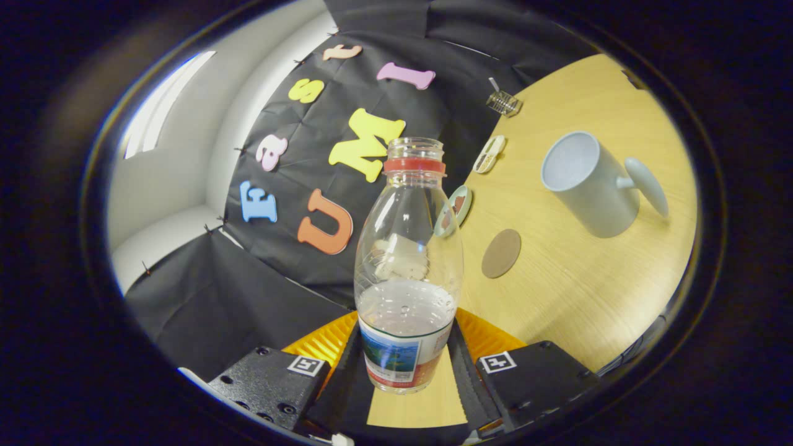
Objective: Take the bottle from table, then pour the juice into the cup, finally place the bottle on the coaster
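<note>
A clear plastic bottle [409,260] with a red neck ring and no cap stands between my fingers, roughly a third full of clear liquid. My gripper [406,365] is shut on its labelled lower part, one finger on each side. The wooden table [557,297] shows under the bottle's base. A pale mug-shaped cup [588,186] with a handle on its far side stands beyond the fingers to the right, mouth open and looking empty. Between the bottle and the cup lies a round brown coaster [501,253], flat on the table.
A small round dish [460,205] sits just behind the bottle, partly hidden by it. Farther along the booth wall lie an oval flat item [489,153] and a small metal object [503,102]. The table edge meets the black cloth wall there.
</note>
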### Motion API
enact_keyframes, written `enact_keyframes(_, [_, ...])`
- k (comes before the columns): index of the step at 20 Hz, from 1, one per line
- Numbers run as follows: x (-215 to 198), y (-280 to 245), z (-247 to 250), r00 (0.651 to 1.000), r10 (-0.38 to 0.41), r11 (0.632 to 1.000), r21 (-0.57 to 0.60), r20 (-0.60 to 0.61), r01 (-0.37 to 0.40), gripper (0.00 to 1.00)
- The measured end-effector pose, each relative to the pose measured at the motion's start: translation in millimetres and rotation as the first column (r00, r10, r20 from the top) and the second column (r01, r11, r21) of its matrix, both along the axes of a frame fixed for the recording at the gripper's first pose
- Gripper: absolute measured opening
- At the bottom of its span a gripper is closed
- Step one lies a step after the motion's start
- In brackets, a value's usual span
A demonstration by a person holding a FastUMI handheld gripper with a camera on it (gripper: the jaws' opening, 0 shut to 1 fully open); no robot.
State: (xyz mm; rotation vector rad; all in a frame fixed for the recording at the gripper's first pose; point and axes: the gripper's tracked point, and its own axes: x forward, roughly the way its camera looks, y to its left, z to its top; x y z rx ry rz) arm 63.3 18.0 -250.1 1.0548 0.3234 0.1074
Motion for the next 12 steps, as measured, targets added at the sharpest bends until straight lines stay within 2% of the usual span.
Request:
enact_keyframes(9, [5, -8, 2, 0.997, -0.063, 0.97, 0.233, -0.036, 0.07, 0.76])
enact_keyframes(12, [6, -13, 3, 0.995, -0.081, 0.957, 0.275, -0.051, 0.092, 0.76])
